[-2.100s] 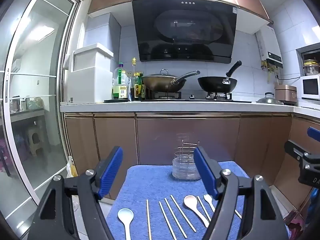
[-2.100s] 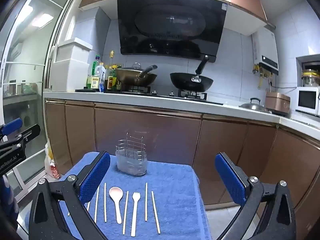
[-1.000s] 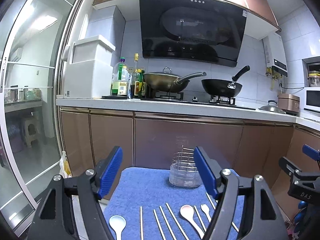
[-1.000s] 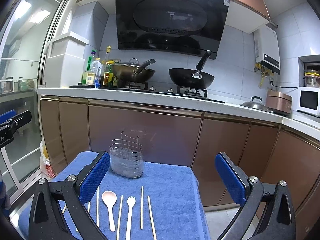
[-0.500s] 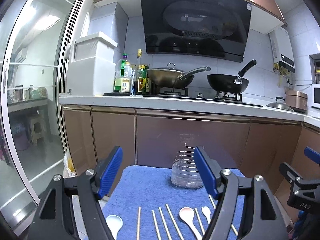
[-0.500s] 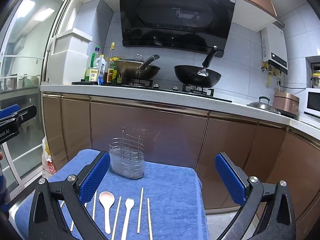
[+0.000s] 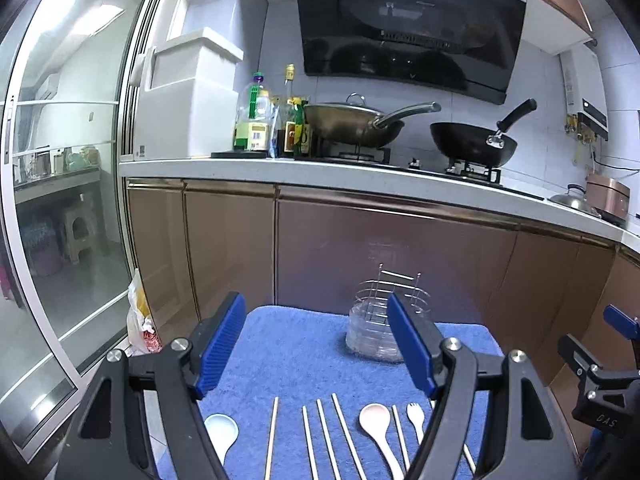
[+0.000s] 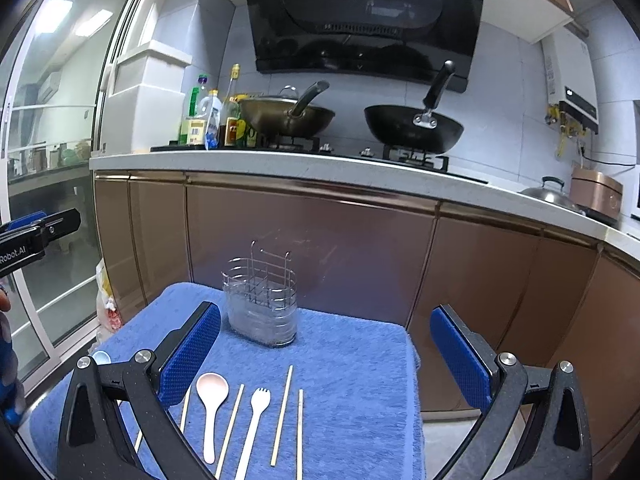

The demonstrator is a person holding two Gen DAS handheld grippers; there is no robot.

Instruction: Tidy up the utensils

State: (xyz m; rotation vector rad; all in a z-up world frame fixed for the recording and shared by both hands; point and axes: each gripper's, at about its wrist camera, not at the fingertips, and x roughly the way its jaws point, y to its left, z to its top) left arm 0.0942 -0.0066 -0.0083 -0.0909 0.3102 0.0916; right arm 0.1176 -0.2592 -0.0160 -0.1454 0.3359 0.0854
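A wire utensil holder (image 7: 384, 320) (image 8: 262, 308) stands at the far side of a blue towel (image 7: 304, 360) (image 8: 352, 360). Near the front lie a pink spoon (image 7: 376, 420) (image 8: 212, 396), a white fork (image 7: 415, 416) (image 8: 256, 412), a pale blue spoon (image 7: 222, 430) (image 8: 101, 357) and several wooden chopsticks (image 7: 320, 436) (image 8: 282, 412). My left gripper (image 7: 316, 344) is open and empty above the towel's left part. My right gripper (image 8: 326, 352) is open and empty above the utensils, short of the holder.
Brown cabinets (image 8: 320, 240) and a white counter (image 7: 360, 176) rise behind the towel. Two woks (image 8: 412, 124) and bottles (image 7: 256, 120) sit on the counter. A glass sliding door (image 7: 60, 200) is at the left, with a plastic bag (image 7: 140, 320) on the floor.
Both grippers drifted slightly; the views tilted and shifted, so the holder and utensils sit a little differently in frame. Both stayed open and empty.
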